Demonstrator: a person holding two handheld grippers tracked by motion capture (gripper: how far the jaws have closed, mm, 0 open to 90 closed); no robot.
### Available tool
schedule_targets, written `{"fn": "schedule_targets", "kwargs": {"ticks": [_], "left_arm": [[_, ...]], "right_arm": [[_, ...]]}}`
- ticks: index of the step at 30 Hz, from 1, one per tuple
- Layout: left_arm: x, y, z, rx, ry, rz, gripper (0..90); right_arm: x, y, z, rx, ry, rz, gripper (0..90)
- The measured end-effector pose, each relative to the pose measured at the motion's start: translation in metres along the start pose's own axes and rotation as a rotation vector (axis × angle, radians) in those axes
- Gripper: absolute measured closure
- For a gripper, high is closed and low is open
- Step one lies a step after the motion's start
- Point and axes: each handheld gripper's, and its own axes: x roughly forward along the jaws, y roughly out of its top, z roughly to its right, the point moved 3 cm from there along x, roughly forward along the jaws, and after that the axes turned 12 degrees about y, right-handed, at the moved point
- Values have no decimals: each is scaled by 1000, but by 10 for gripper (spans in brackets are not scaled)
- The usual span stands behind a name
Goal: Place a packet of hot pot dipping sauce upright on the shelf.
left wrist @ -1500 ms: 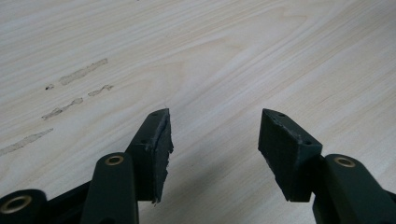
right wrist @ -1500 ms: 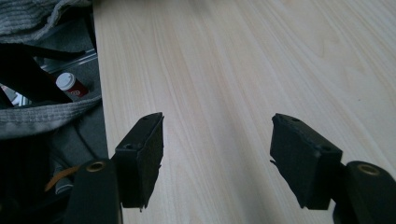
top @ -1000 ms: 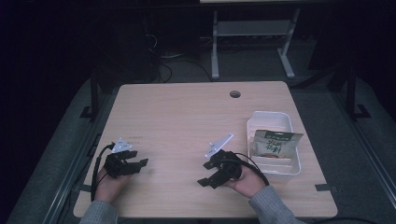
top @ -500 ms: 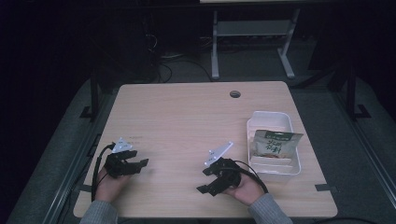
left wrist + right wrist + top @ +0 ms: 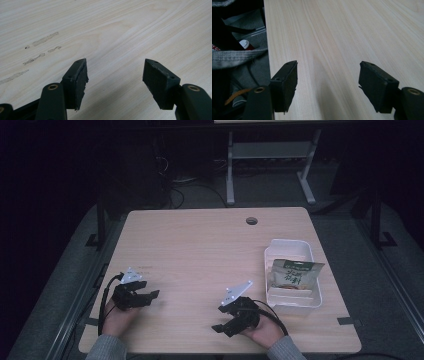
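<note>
Low over the wooden table near its front left, my left gripper points right. Its jaws have just been opening and stand wide apart, with bare wood between them in the left gripper view. Near the front edge, right of the middle, my right gripper points left, its jaws wide apart. In the right gripper view nothing but tabletop lies between them. A green and white snack bag leans in a white tray at the right.
A round cable hole sits near the table's far edge. Pale residue streaks mark the wood ahead of the left gripper. The table's edge and dark floor with clutter lie to the left in the right gripper view.
The right gripper has drawn back toward the table's front edge and sunk a little. The left gripper has stayed where it was.
</note>
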Motion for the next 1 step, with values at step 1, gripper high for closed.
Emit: {"fn": "schedule_targets", "kwargs": {"ticks": [1], "left_arm": [[0,0,0,-1,0,1,358]], "right_arm": [[0,-1,0,-1,-3,0,301]]}}
